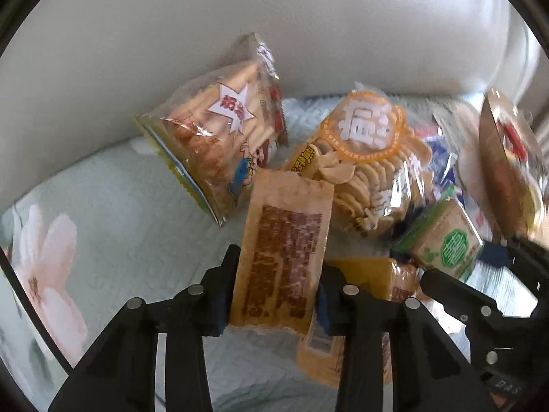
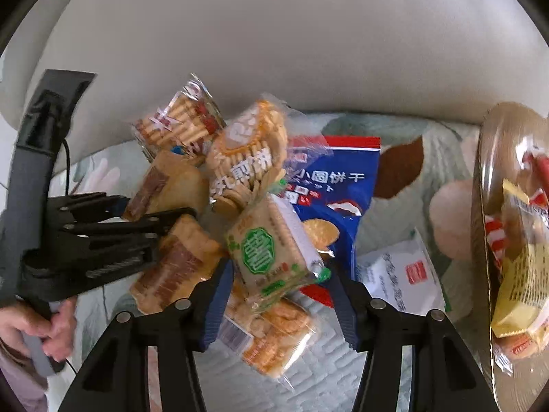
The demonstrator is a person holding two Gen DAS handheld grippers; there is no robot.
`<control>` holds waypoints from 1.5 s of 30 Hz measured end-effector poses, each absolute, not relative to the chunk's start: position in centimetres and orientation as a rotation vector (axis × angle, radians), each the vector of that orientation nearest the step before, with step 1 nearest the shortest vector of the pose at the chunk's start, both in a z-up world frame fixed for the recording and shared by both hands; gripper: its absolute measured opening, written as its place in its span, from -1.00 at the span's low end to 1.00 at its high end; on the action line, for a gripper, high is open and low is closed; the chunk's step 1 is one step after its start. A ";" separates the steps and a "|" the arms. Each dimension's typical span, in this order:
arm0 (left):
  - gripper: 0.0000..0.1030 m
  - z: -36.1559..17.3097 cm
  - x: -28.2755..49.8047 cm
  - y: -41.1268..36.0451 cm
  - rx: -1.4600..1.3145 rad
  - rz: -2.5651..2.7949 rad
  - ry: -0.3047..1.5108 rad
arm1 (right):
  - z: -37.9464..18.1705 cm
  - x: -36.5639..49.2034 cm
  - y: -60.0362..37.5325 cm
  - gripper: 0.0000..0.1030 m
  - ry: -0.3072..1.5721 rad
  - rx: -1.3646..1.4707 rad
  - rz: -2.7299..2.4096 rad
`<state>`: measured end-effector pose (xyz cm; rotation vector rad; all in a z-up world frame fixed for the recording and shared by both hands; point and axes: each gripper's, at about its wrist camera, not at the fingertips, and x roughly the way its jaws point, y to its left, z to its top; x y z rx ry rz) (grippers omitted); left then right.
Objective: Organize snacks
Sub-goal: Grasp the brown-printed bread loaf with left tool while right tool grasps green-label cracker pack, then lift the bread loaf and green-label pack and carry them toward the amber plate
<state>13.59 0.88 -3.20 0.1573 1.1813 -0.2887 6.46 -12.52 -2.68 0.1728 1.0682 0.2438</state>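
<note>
— Left wrist view: what does the left claw (image 1: 279, 285) hold?

— It is clenched on a tan biscuit packet (image 1: 284, 250), lifted upright between its blue pads. The right claw (image 2: 279, 274) grips a green-labelled cracker pack (image 2: 271, 257) the same way.

— And beyond them?

— Snack bags heaped together: a star-marked bag (image 1: 219, 140), a round-cracker bag (image 1: 370, 168), a blue biscuit bag (image 2: 339, 185). At the right edge stands a clear tub (image 2: 514, 240) with wrapped sweets.

— The surface?

— A pale green quilted cover (image 1: 113, 213) printed with pink flowers, on a seat with a grey-white padded backrest (image 2: 274, 44) behind it.
</note>
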 end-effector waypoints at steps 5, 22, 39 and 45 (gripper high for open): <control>-0.33 -3.1 12.2 2.4 0.078 -0.246 1.172 | -2.6 6.4 -13.5 -0.39 1.046 0.277 0.299; -0.34 0.1 8.5 7.9 -0.045 -0.224 1.148 | -1.6 5.5 -16.3 -0.50 0.991 0.499 0.386; -0.38 -0.7 9.8 6.4 -0.030 -0.177 1.154 | -3.3 6.6 -16.2 -0.68 1.011 0.600 0.434; -0.38 0.9 9.5 8.2 -0.149 -0.143 1.098 | -2.9 5.8 -17.2 -0.68 0.986 0.675 0.443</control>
